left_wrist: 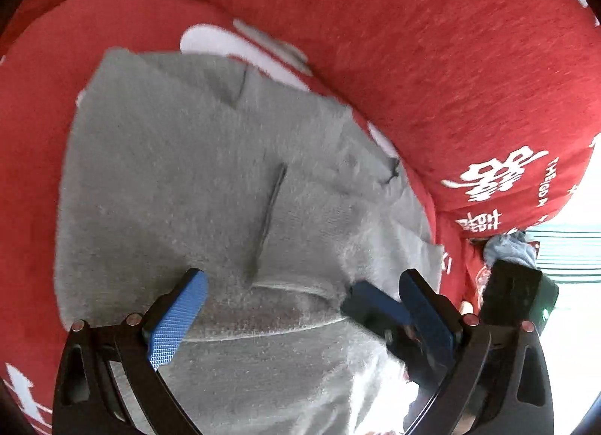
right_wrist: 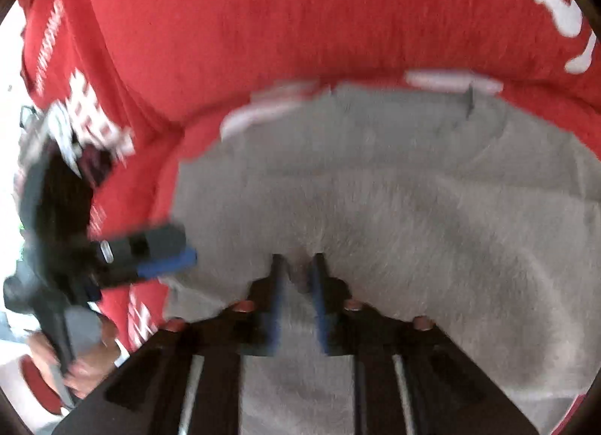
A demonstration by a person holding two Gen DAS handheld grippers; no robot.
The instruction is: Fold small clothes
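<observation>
A grey fuzzy knit garment (left_wrist: 180, 172) lies spread on a red seat with white print (left_wrist: 33, 157); a dark thin line (left_wrist: 270, 217) runs down its middle. My left gripper (left_wrist: 302, 277) hangs wide open just above the garment's near part, its blue pads (left_wrist: 176, 318) apart with cloth under them. From the right, the right gripper (left_wrist: 370, 303) reaches in beside the left one's right finger. In the blurred right wrist view, my right gripper (right_wrist: 298, 258) is partly open, its tips down on the garment (right_wrist: 413, 191) with a small pucker of cloth between them. The left gripper (right_wrist: 165, 254) sits at the garment's left edge.
A red backrest cushion with white characters (left_wrist: 413, 59) rises right behind the garment. A bluish bundle of cloth (left_wrist: 511, 247) lies past the seat's right end, near a bright window area. A person's hand (right_wrist: 86, 363) holds the left gripper's handle.
</observation>
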